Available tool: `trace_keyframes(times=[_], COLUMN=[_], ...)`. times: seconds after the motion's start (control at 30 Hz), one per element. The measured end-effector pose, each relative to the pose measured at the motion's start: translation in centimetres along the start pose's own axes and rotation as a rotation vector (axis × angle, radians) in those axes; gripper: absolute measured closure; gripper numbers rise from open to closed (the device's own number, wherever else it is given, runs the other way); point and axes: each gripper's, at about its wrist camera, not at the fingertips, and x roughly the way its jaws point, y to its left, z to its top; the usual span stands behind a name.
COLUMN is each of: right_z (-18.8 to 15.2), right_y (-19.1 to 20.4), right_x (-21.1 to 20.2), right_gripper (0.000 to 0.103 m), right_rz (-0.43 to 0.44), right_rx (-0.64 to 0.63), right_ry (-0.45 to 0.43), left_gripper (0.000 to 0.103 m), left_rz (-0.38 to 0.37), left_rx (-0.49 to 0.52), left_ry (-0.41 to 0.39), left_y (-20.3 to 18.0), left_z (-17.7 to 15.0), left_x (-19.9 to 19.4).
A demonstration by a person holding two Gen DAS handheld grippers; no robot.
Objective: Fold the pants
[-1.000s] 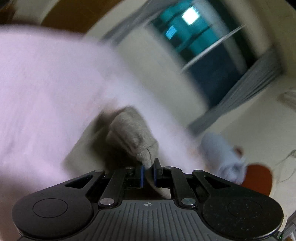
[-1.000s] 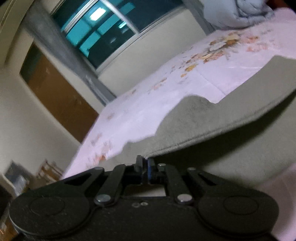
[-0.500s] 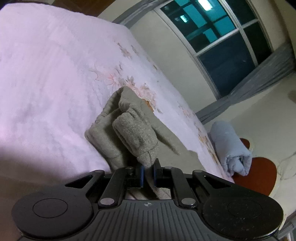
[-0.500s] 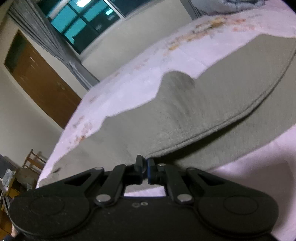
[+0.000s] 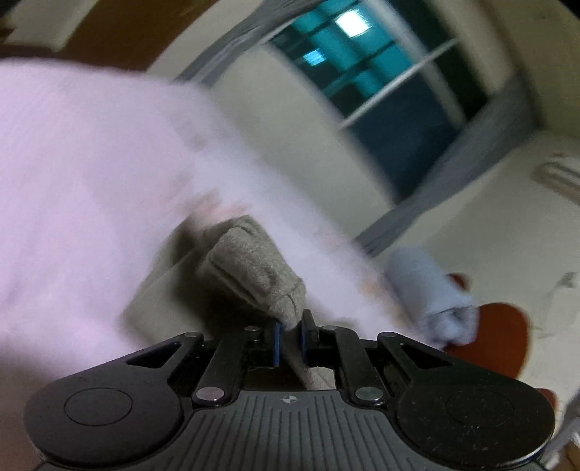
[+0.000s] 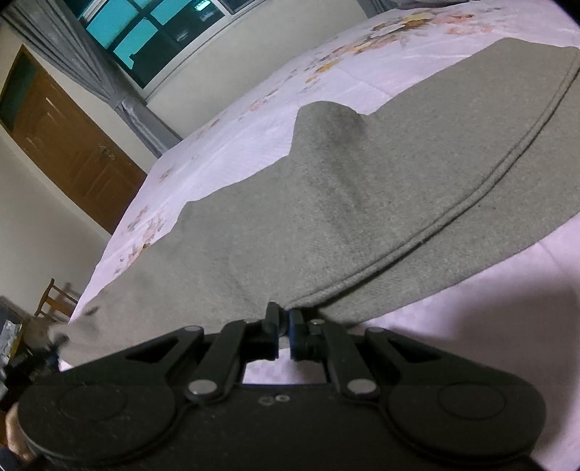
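Observation:
Grey-olive pants (image 6: pixel 362 203) lie spread over a pale pink floral bedsheet (image 6: pixel 253 119). In the right wrist view my right gripper (image 6: pixel 284 320) is shut on the near hem of the pants, low over the bed. A second seamed edge runs across the cloth beyond it. In the blurred left wrist view my left gripper (image 5: pixel 289 335) is shut on a bunched, folded end of the pants (image 5: pixel 253 275), lifted above the bedsheet (image 5: pixel 90 181). At the far left edge of the right wrist view, the other gripper's end of the cloth (image 6: pixel 72 326) is held up.
A rolled light-blue blanket (image 5: pixel 431 300) lies at the bed's far end beside a reddish headboard (image 5: pixel 500 333). A window (image 6: pixel 145 32) with grey curtains, a brown door (image 6: pixel 69 141) and a wooden chair (image 6: pixel 58 297) stand beyond the bed.
The right gripper has sunk toward the bed, and the raised pants flap has come down flat on the sheet. The left gripper still holds its bunch and has swung upward, blurring its view.

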Motion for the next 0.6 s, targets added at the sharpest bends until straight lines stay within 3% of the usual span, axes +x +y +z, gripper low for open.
trace_keyframes(times=[0.1,0.13,0.2,0.33,0.6], right_z=[-0.1,-0.1,-0.2,-0.1,0.1], right_y=[-0.3,-0.4,-0.5,0.2,-0.1], right_x=[0.1,0.2,0.4,0.7,0.8], right_gripper=[0.103,0.103,0.103,0.103,0.103], right_rz=[0.006,0.008,0.012,-0.004,0.010], right_rx=[-0.002,-0.002,0.001,-0.026,-0.011], right_ry=[-0.004,-0.004,0.000,0.006,0.015], left_gripper=[0.093,0.092,0.093,0.093,0.093], left_rz=[-0.152,-0.127,0.153,0.135,0.128], left_rx=[0.047,0.039,-0.142,-0.134,-0.169], left_ry=[-0.064,-0.048,0.179,0.142,0.156], left_y=[-0.7,0.7,6.2,6.2,6.5], left_z=[0.5,-0.2,-1.8,-2.2,-1.9], left_x=[-0.4,0.1,2.3,1.8,2.6])
